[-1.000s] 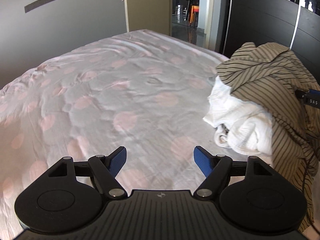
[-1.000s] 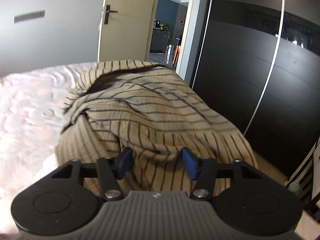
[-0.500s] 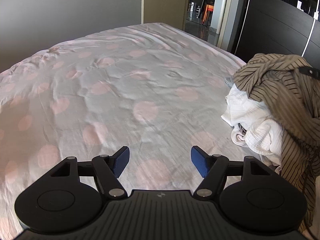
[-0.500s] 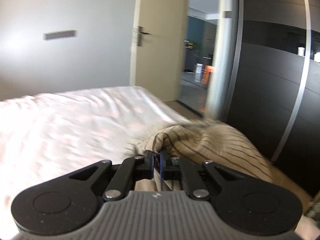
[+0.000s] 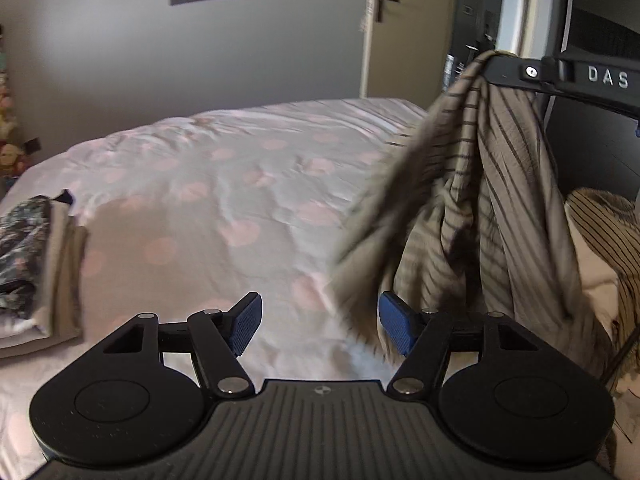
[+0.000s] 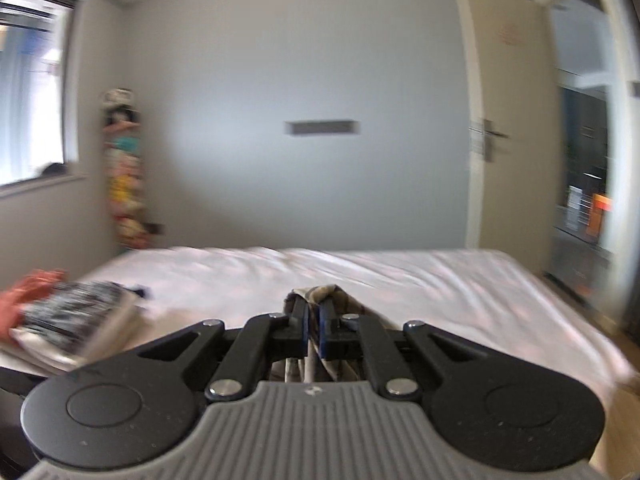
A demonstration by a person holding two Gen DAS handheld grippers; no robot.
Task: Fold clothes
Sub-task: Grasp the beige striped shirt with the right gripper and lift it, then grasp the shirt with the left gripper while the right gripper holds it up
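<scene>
A beige garment with dark stripes (image 5: 472, 208) hangs in the air at the right of the left wrist view, its top bunched in my right gripper (image 5: 494, 56), which is shut on it. In the right wrist view the same striped garment (image 6: 320, 294) pokes up between the shut blue pads of my right gripper (image 6: 314, 332). My left gripper (image 5: 320, 322) stands open low over the bed, its right pad beside the hanging cloth, with nothing between its fingers. The garment's lower edge is blurred.
The bed (image 5: 224, 200) has a white sheet with pink dots. A stack of folded clothes (image 5: 28, 264) lies at its left edge, seen also as folded clothes (image 6: 72, 316). More unfolded clothes (image 5: 608, 248) are piled at the right. A door (image 6: 504, 128) and dark wardrobe stand behind.
My right gripper, shut on the striped garment, has lifted it off the pile and swung left over the bed. The left gripper has stayed open and turned left; the folded stack came into view.
</scene>
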